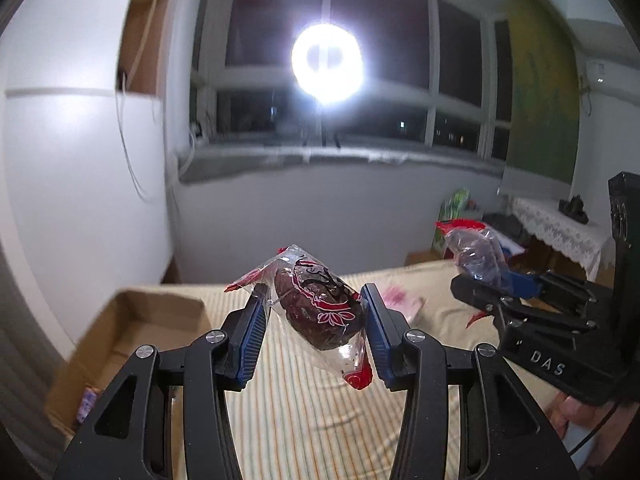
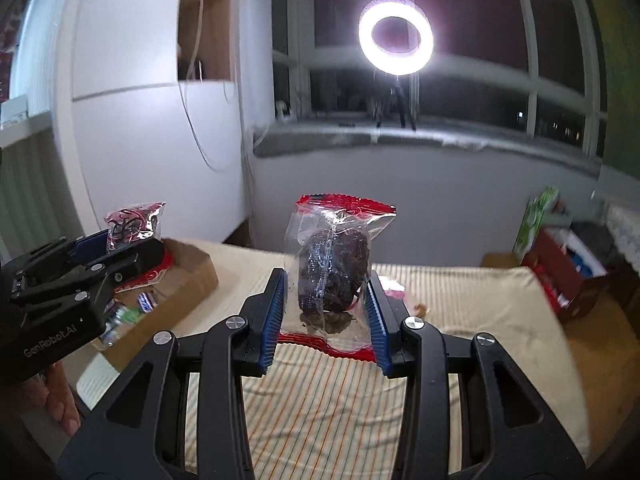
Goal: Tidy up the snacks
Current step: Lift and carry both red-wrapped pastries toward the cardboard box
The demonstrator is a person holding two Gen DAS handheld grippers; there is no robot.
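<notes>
My left gripper (image 1: pixel 314 320) is shut on a dark snack in a clear wrapper with red print (image 1: pixel 320 312), held above the striped cloth. My right gripper (image 2: pixel 328 304) is shut on a second dark snack in a clear, red-edged bag (image 2: pixel 334 276), also lifted. The right gripper shows in the left wrist view (image 1: pixel 500 284) with its packet (image 1: pixel 476 252). The left gripper shows in the right wrist view (image 2: pixel 120 252) with its packet (image 2: pixel 132 226), over the cardboard box (image 2: pixel 196 276). The box (image 1: pixel 120 320) sits at the table's left and holds several small wrapped snacks (image 2: pixel 128 312).
A striped beige cloth (image 2: pixel 328 400) covers the table. A small pink wrapper (image 1: pixel 400 298) lies on it further back. A bright ring light (image 2: pixel 396 36) stands at the window. Boxes and bags (image 2: pixel 560 264) sit beyond the table's right edge. A white cabinet (image 1: pixel 80 140) stands on the left.
</notes>
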